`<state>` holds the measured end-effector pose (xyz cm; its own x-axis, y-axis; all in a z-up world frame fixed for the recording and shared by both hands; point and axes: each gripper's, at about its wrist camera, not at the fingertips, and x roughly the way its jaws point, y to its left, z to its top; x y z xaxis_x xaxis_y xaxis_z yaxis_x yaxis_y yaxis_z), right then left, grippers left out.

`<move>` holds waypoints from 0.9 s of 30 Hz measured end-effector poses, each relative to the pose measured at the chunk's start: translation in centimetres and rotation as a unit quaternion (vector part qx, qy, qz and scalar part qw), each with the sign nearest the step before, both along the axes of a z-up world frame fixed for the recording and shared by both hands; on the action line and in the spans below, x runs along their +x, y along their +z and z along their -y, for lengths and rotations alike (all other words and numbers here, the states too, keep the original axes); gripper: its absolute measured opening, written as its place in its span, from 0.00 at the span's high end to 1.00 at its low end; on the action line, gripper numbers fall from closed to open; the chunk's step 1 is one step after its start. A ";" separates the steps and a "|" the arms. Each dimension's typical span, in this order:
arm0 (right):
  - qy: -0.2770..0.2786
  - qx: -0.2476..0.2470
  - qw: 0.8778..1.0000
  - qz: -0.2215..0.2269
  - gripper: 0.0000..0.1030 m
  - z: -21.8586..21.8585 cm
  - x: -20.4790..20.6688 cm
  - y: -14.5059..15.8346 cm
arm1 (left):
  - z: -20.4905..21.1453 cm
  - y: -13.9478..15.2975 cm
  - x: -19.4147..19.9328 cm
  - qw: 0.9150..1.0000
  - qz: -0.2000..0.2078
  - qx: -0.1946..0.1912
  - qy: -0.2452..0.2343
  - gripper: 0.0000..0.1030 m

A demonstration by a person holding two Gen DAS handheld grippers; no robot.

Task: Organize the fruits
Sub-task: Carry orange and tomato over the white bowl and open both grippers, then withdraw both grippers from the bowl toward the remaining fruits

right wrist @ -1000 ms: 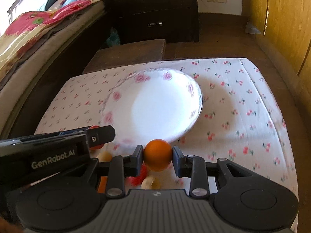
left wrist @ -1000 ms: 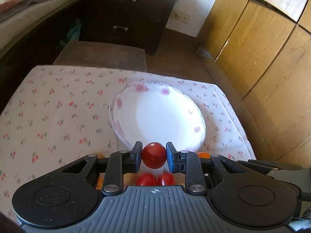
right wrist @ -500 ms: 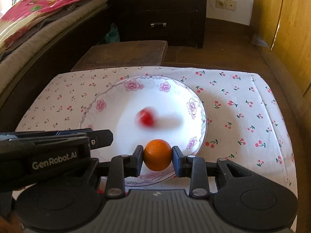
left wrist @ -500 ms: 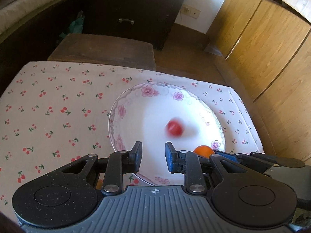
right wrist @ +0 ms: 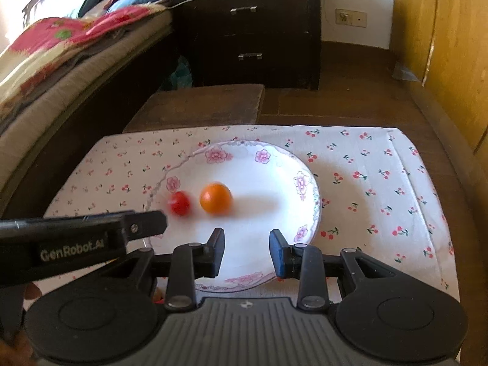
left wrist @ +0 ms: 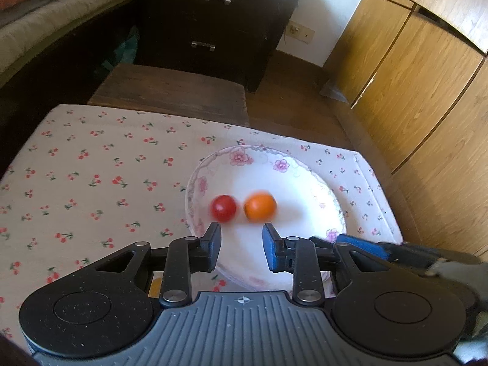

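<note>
Toward the far right corner of the surface (right wrist: 381,189), which is covered by a white cloth (left wrist: 91,164) printed with small red cherries, a white plate (right wrist: 274,164) with pink flowers on its rim is set. 2 fruits are seen inside the plate, just beside each other on its left half: a red tomato (right wrist: 180,202) nearer the left rim and an orange fruit (right wrist: 216,198) to its right. Both are blurred in the 2 views, and whether they touch cannot be told.

The left gripper (left wrist: 242,248) is held over the near rim of the plate with its jaws spread and nothing between them. The right gripper (right wrist: 247,251) is likewise held over the near part of the plate, jaws spread and empty. In the right wrist view the side of the left gripper is seen at the left, and the lettering "GenRobot.AI" can be read on it in pale print.

Beyond the far edge of the surface a low brown stool (right wrist: 207,103), a dark drawer unit (right wrist: 253,30) with 2 metal handles, and a bed (right wrist: 61,61) with a red patterned cover are seen. Wooden cabinet doors (left wrist: 421,76) are seen at the right.
</note>
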<state>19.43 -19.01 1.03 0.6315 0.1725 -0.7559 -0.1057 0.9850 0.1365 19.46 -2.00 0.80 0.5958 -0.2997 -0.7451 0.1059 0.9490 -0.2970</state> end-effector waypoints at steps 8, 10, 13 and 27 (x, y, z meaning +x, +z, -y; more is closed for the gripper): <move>-0.011 0.017 1.000 0.003 0.68 0.7 -3.0 1.5 | -1.6 0.9 -2.4 1.000 0.006 -0.005 0.006 0.63; -0.011 0.022 1.000 -0.001 0.68 0.6 -3.8 1.6 | -1.9 1.3 -3.3 1.000 0.009 -0.007 0.006 0.63; -0.008 0.024 1.000 -0.006 0.68 0.3 -5.2 1.5 | -2.1 1.5 -4.3 1.000 0.010 -0.006 0.003 0.63; -0.008 0.037 0.999 -0.033 0.68 -0.5 -9.0 0.8 | -4.0 0.7 -7.7 1.000 -0.012 -0.008 0.007 0.61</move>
